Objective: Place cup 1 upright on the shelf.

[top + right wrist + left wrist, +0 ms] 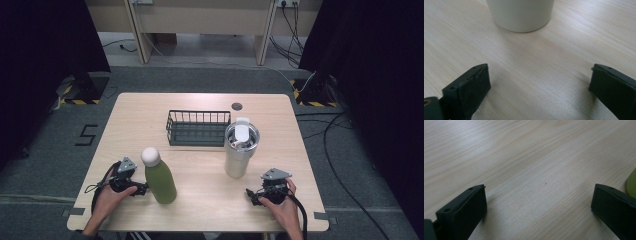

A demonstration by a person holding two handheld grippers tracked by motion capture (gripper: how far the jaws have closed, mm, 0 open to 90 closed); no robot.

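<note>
Resting low on the near tabletop (210,200), both grippers have their jaws wide apart around nothing. The left gripper (141,189) sits just left of the green bottle (160,176) with its white cap; the right gripper (253,196) faces the steel tumbler (240,150), whose pale base (520,15) its own view shows.

Tumbler (520,13) base ahead, jaws wide apart.

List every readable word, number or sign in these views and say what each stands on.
"5": black mark on the grey floor left of the table.
Bottle, tumbler and basket: no text visible.
</note>
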